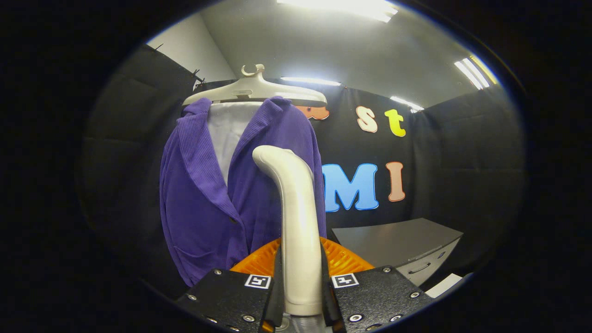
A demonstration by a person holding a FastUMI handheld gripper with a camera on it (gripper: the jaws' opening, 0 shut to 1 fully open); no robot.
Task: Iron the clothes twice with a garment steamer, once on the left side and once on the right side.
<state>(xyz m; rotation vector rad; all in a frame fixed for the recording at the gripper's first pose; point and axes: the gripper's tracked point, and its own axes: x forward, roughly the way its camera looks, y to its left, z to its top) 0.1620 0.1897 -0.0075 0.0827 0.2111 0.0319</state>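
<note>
A purple corduroy jacket (208,194) hangs over a white shirt (229,132) on a pale hanger (254,90), straight ahead of the fingers and slightly to their left. The garment steamer (296,217), a cream curved handle, stands upright between my fingers, its bent head pointing at the jacket's right front panel. My gripper (301,282) is shut on the steamer handle, with both fingers pressing its sides. Whether the steamer head touches the cloth, I cannot tell.
An orange ribbed part (344,261) lies just behind the steamer handle, close above the fingers. A grey cabinet with a drawer handle (402,245) stands to the right, beyond the fingers. Black booth cloth (462,162) closes off the back and both sides.
</note>
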